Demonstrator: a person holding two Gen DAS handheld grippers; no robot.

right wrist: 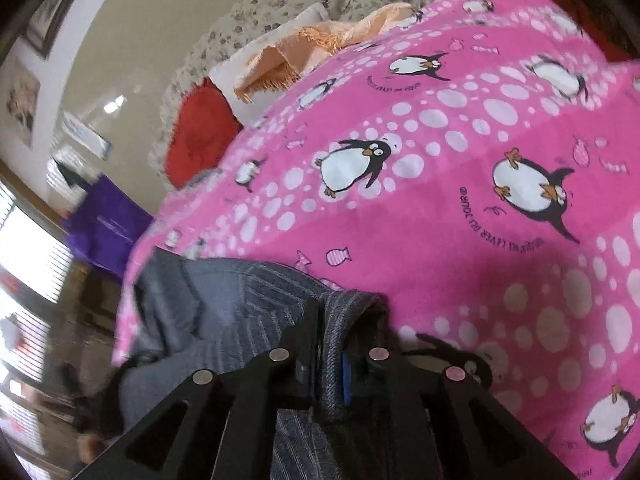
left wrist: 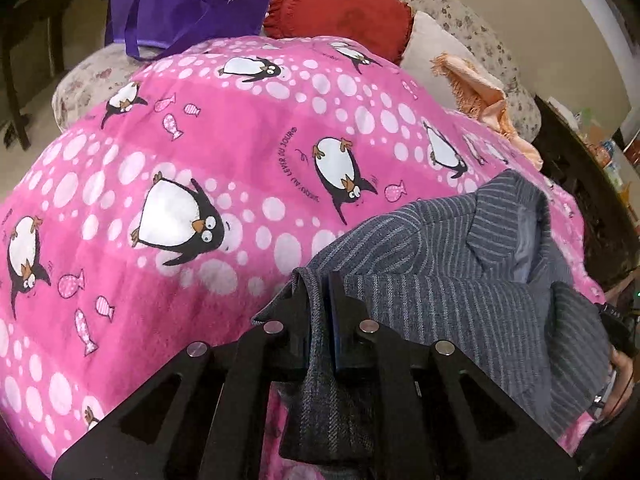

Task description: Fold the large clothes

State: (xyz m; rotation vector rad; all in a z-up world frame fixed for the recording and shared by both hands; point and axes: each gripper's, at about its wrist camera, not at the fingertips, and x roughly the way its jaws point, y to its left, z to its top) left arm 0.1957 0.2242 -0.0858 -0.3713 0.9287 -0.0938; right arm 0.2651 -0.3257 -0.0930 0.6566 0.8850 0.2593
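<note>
A grey pinstriped jacket [left wrist: 460,264] lies over the near right part of a pink penguin-print blanket [left wrist: 200,168]. My left gripper [left wrist: 320,304] is shut on a fold of the jacket's edge, and the cloth runs down between its black fingers. In the right wrist view the same grey jacket [right wrist: 224,304] sits at the blanket's [right wrist: 460,184] near left edge. My right gripper [right wrist: 330,336] is shut on a thick rolled edge of it. A hand shows at the far right of the left wrist view.
A purple bag [left wrist: 188,0], a red cushion [left wrist: 344,16], a white pillow [left wrist: 436,52] and a peach fringed cloth [left wrist: 480,92] lie along the floral sofa back [left wrist: 460,12]. Dark furniture [left wrist: 580,184] stands to the right. Bright windows [right wrist: 24,248] are at the left.
</note>
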